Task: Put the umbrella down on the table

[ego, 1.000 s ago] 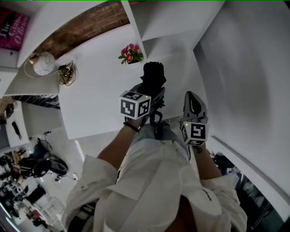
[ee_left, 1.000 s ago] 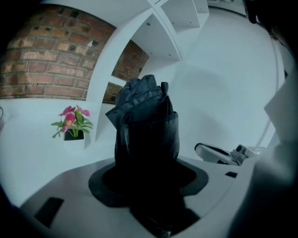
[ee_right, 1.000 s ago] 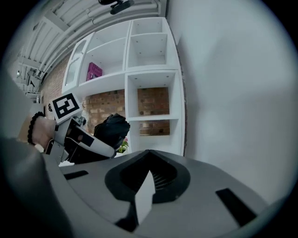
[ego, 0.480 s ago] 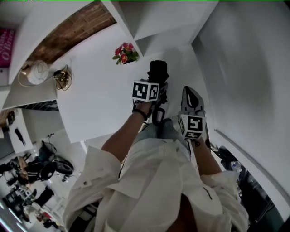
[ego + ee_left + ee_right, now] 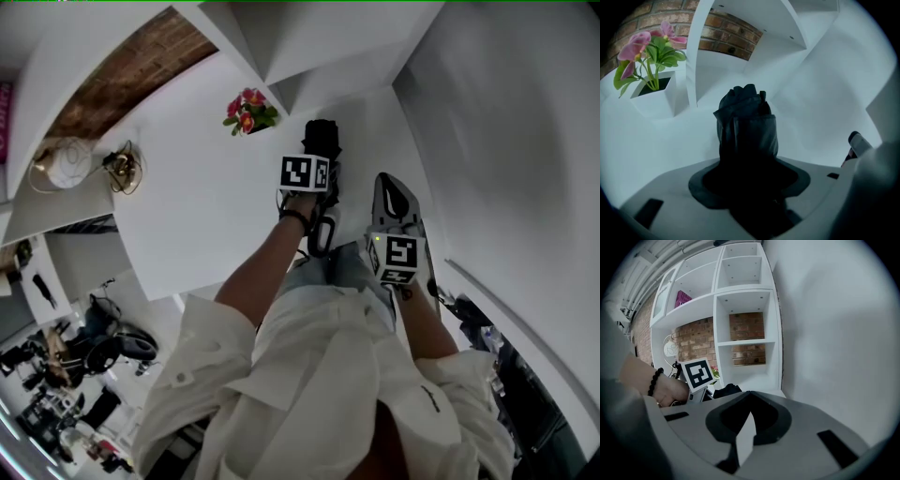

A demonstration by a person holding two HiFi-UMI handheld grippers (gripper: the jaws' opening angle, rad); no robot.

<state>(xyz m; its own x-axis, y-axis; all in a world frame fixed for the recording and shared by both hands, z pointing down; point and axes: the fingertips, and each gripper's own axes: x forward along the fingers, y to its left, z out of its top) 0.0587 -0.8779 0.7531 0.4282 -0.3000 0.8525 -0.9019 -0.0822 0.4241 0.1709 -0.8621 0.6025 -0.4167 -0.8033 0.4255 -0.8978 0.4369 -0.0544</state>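
Left gripper (image 5: 322,161), jaws just eased slightly wider, clasps the folded black umbrella (image 5: 747,126) over the white table (image 5: 202,211); right gripper (image 5: 391,184) closed, empty.

shirt (image 5: 319,375): white, loose | bracelet (image 5: 654,381): black beads | right gripper (image 5: 395,190): grey, black-white marker cube (image 5: 401,255)

In the left gripper view the lower part of the black umbrella (image 5: 747,126) sinks into the dark hollow of the left gripper (image 5: 749,183). Its jaws have just eased a little wider with the umbrella between them, but the pads and their hold cannot be made out. In the head view that gripper's marker cube (image 5: 305,173) covers most of the umbrella, so whether its far end touches the white table (image 5: 206,197) cannot be told. The clutter (image 5: 84,352) on the floor at near left is too small and blurred to name.
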